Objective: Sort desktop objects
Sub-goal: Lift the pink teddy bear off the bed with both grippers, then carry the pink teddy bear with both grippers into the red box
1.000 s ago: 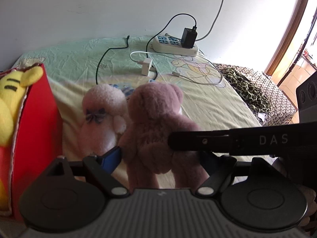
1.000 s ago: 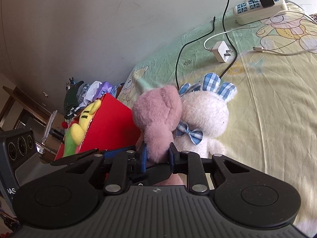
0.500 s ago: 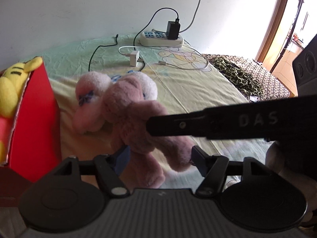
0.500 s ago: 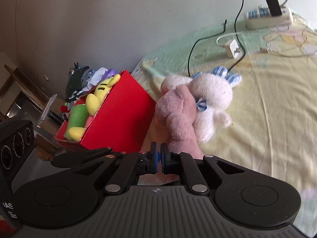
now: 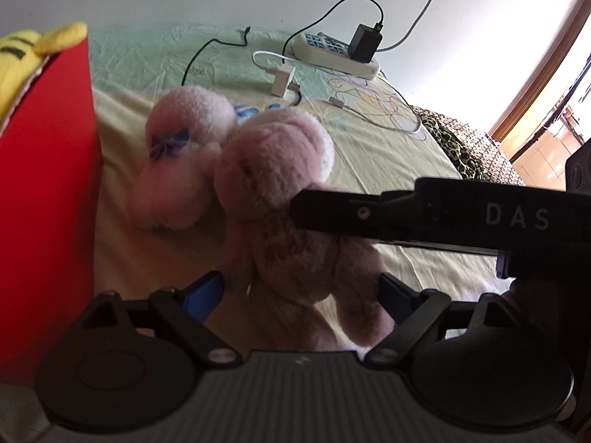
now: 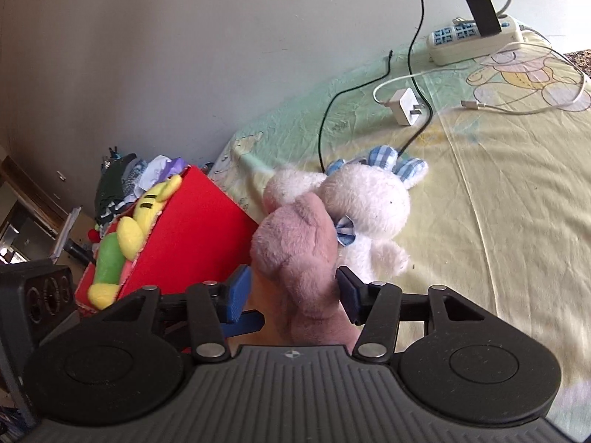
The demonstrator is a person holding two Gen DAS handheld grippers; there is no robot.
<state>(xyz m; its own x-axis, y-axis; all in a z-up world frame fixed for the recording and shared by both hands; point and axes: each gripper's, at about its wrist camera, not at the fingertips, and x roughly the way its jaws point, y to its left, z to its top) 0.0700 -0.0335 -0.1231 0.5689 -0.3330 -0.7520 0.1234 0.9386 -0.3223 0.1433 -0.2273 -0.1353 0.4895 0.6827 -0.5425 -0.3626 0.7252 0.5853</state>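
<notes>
A dusty-pink plush bear (image 5: 280,199) leans against a white bunny (image 5: 184,158) with a blue bow on the yellow-green sheet. My left gripper (image 5: 303,288) has the bear's legs between its blue pads; its jaws are opening and a sliver of sheet shows beside the left pad. My right gripper (image 6: 293,280) straddles the bear (image 6: 295,251) at the body, jaws opening too, pads close beside the fur. Its black finger (image 5: 369,214) crosses the left wrist view. The red box (image 6: 184,232) stands just left of the bear.
A yellow and green plush (image 6: 122,236) lies in the red box (image 5: 48,203). At the back of the bed are a power strip (image 6: 476,37), a white charger (image 6: 406,105) and loose cables. Clutter sits beyond the box by the wall.
Both grippers' jaws have spread wider. The right gripper, pinched shut half a second ago, now spans the bear's body. The bear has tipped from upright to leaning beside the bunny.
</notes>
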